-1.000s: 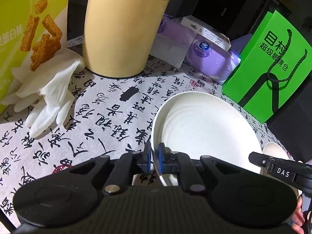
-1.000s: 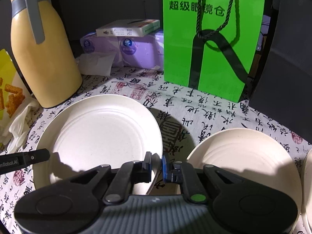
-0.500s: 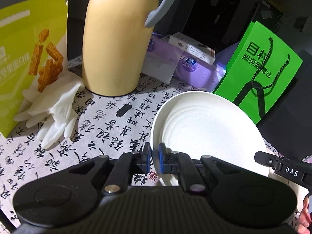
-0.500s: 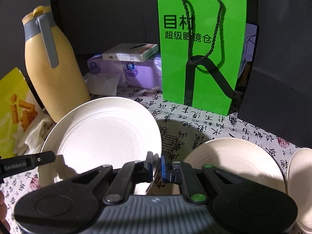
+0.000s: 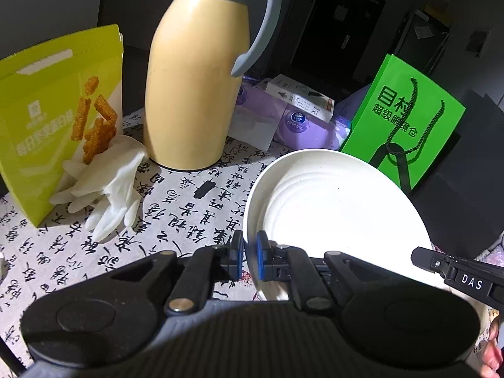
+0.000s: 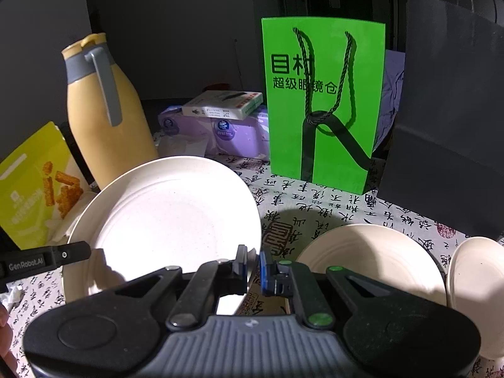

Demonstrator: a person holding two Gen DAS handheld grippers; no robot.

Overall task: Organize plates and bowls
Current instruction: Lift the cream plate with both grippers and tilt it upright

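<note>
A large white plate (image 5: pixel 334 208) hangs above the calligraphy tablecloth (image 5: pixel 189 208), held between both grippers. My left gripper (image 5: pixel 249 252) is shut on its left rim. My right gripper (image 6: pixel 253 264) is shut on the right rim of the same plate (image 6: pixel 176 217). In each view the other gripper's black finger reaches in from the side at the plate's far edge. A second white plate (image 6: pixel 371 258) lies on the cloth to the right, under the right gripper. A smaller white dish (image 6: pixel 478 283) sits beyond it at the right edge.
A tall yellow thermos jug (image 5: pixel 195 88), a yellow-green snack bag (image 5: pixel 56 110) and a white glove (image 5: pixel 107 182) stand at the left. Purple tissue packs (image 5: pixel 299 119) with a box on top, a green paper bag (image 6: pixel 321 107) and a dark bag (image 6: pixel 447 126) line the back.
Both grippers have risen together with the plate clamped between them. The tablecloth and the objects around now sit lower and farther off in both views.
</note>
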